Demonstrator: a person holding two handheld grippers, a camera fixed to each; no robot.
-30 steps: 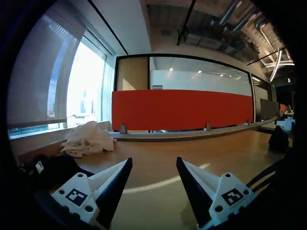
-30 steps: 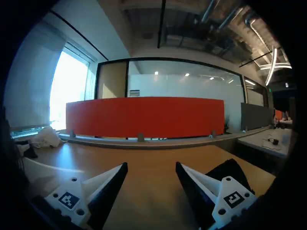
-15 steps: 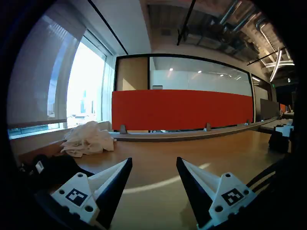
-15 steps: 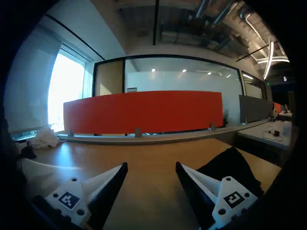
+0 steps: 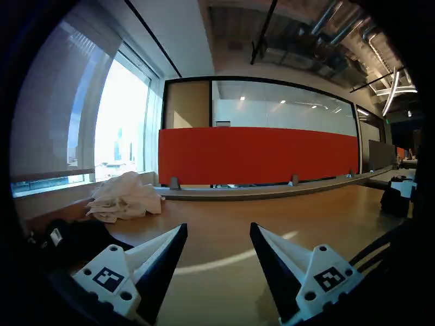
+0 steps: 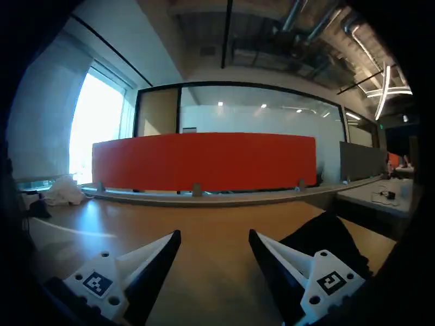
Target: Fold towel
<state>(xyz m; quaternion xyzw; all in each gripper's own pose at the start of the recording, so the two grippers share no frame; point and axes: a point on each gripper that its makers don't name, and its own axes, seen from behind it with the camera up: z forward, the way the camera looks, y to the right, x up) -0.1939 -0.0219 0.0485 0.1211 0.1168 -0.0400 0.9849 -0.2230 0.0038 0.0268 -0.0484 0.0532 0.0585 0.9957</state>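
Now we are holding the left tool (image 5: 218, 225) and right tool (image 6: 214, 232) spread apart and empty over the surface (image 5: 326, 212); the white towel (image 5: 125, 196) is lying far left.

White towel (image 5: 125, 196), orange-red partition (image 5: 258, 155), tan wooden desk (image 5: 326, 214), white fingers (image 5: 137, 255) edged black, black cloth (image 6: 318, 236)
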